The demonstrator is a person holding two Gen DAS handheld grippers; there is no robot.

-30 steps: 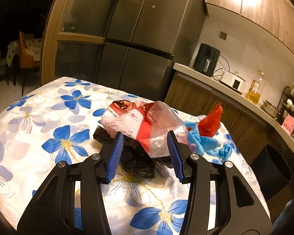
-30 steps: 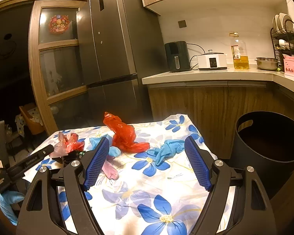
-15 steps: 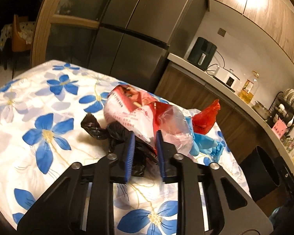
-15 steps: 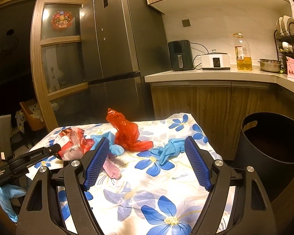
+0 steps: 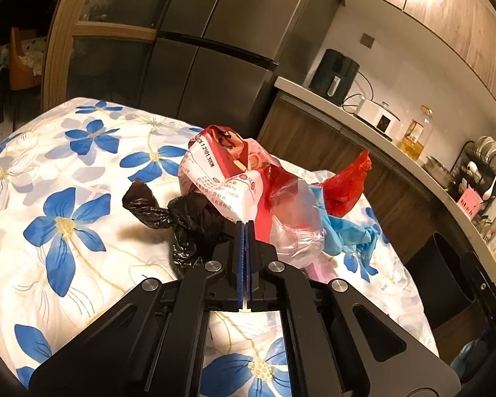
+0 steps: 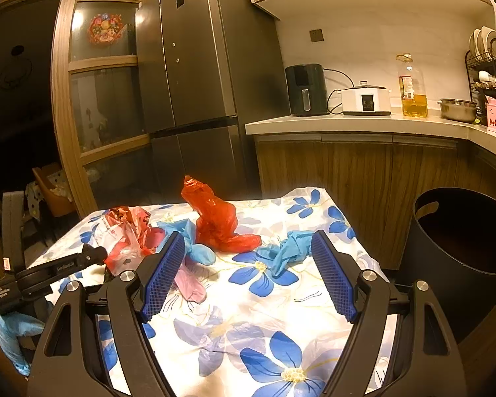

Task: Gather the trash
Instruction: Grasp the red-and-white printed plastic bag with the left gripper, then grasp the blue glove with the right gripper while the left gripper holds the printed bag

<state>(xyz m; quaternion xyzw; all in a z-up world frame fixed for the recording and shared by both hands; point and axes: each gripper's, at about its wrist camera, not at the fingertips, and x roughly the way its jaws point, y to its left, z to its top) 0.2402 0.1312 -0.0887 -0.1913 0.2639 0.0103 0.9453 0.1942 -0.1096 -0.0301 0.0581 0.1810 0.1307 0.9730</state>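
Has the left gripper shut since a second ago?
Yes. The left gripper has closed its blue pads from wide apart to nearly touching, pinching the printed red-and-white plastic bag above the floral tablecloth.

Floral table (image 6: 258, 317) under bagged trash (image 6: 218, 221)

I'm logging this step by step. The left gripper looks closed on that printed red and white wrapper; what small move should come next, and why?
Probably lift: the left gripper is pinched shut on the printed wrapper, which lies over the black bag. Raising it slightly would free it before carrying it to the bin.
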